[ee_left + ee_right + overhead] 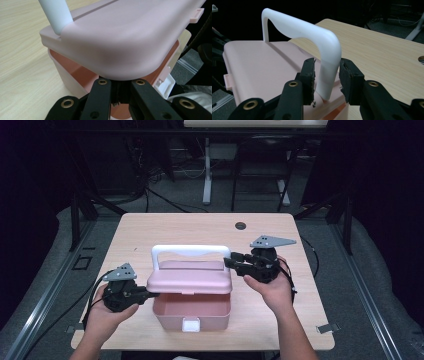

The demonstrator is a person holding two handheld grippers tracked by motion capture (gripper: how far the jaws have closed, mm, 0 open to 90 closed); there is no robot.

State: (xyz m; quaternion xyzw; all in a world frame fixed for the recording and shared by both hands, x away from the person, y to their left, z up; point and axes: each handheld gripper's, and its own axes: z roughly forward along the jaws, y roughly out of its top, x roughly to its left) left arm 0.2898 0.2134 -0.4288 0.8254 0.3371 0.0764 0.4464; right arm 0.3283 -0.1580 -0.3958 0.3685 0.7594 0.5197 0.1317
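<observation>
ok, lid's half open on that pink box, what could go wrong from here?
1. The left gripper is shut on the edge of the pink plastic lid, a thin pinch that could slip and drop the lid.
2. The right gripper stands open around the white arched handle; closing off-centre could twist the lid.

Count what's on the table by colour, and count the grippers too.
Pink: 2, box and lid
White: 2, handle and front latch
Black: 2, left gripper and right gripper
Total: 6
</observation>
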